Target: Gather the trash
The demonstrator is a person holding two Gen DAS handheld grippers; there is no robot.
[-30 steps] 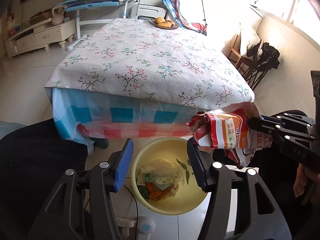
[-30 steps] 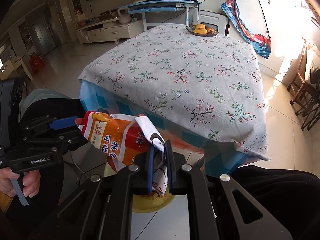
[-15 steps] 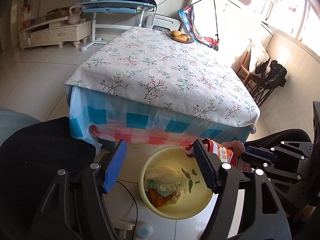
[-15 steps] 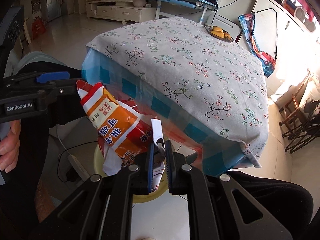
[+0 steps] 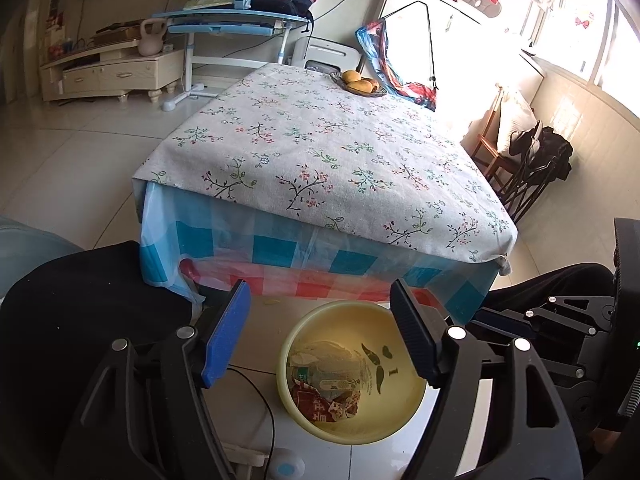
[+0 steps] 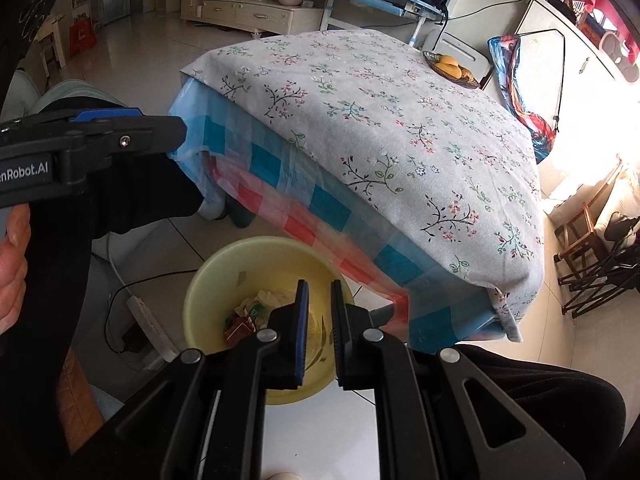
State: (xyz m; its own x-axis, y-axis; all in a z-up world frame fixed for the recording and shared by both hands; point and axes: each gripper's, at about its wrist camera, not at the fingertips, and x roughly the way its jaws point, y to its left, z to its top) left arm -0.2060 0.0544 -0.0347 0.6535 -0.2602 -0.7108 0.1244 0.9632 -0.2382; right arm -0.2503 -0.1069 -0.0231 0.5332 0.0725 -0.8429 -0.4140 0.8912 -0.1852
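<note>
A yellow trash bin stands on the floor in front of the table; it also shows in the right wrist view. An orange and red snack bag lies inside it among other wrappers, and shows in the right wrist view. My left gripper is open and empty above the bin. My right gripper is slightly open and empty, right over the bin. The left gripper also shows in the right wrist view, at the left.
A table with a floral cloth over a checked plastic sheet stands just behind the bin. A dish of fruit sits at its far end. A power strip and cable lie on the floor left of the bin. Chairs stand at the right.
My right gripper let go of the snack bag, which dropped into the bin. Both grippers tilted to look more over the bin and table.
</note>
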